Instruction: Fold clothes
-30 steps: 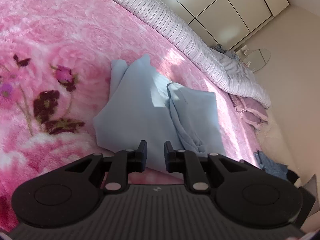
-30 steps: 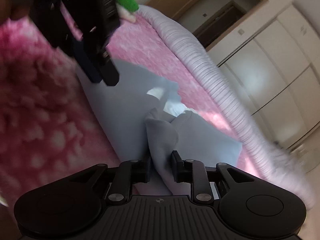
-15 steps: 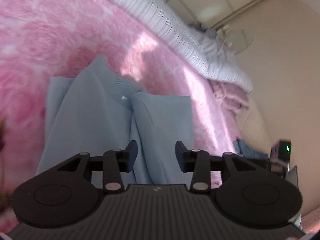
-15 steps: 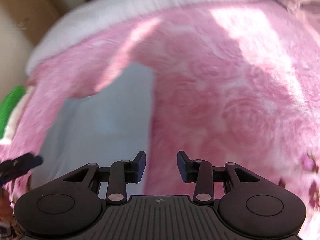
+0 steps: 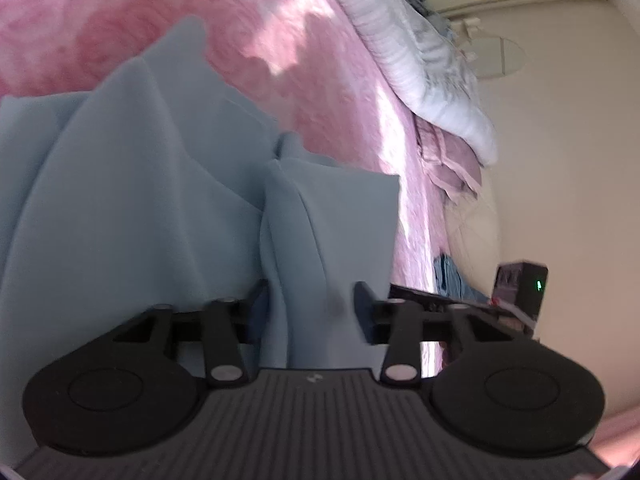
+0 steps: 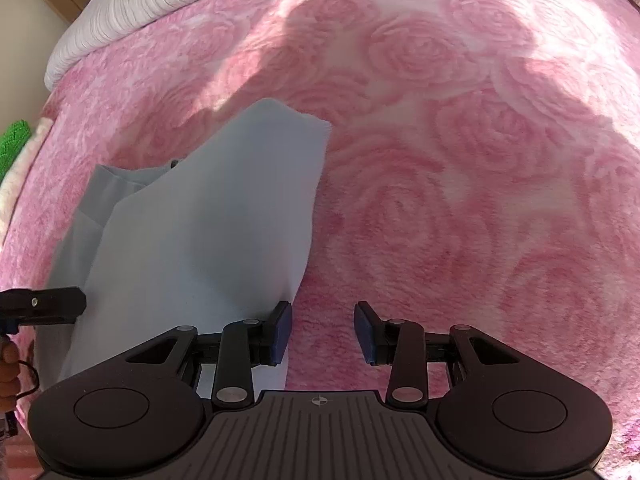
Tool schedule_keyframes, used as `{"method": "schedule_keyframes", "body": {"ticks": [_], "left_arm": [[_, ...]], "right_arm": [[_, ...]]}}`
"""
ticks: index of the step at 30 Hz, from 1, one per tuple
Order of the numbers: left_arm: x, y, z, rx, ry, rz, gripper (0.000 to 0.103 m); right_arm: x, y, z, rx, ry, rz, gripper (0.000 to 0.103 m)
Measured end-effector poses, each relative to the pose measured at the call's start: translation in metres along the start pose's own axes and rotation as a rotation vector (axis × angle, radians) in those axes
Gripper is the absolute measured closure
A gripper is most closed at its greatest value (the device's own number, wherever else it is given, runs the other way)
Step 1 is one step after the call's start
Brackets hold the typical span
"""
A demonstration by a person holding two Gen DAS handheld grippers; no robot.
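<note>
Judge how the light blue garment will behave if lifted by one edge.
Probably floppy: the light blue garment lies in soft folds, so it should drape. Likely light, looking thin. The plush pink blanket may drag on it.

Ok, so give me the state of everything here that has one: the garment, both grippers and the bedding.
Light blue garment: partly folded, rumpled, lying on the pink blanket.
Left gripper: fingers closing, a fold of the garment between them.
Right gripper: fingers open, nothing held, over bare blanket beside the garment's edge.
Striped quilt: bunched along the blanket's far edge.
</note>
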State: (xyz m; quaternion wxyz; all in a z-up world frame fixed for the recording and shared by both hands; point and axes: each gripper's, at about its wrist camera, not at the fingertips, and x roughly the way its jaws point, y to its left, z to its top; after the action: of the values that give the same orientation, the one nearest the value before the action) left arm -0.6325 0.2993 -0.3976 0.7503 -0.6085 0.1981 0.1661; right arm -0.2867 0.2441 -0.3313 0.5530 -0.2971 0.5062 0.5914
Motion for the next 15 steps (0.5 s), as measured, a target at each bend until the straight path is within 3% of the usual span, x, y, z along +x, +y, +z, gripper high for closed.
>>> {"method": "schedule_keyframes", "body": {"ticks": [6,11,15], "left_arm": [[-0.048,-0.020,0.004,0.124,-0.090,0.000,0.096],[-0.097,-0.009,0.013,0.128,-0.147,0.102,0.096],[-0.105,0.013,0.015,0.095,-0.123,0.128,0.096]], "right_arm": [[-0.004,0.022,0.006,-0.050,-0.008,0.020,0.064],[0.000,0.062,0.018,-0.134,0.011,0.062,0.064],[0.014,0.091,0.017,-0.191,0.047,0.089,0.064]]}}
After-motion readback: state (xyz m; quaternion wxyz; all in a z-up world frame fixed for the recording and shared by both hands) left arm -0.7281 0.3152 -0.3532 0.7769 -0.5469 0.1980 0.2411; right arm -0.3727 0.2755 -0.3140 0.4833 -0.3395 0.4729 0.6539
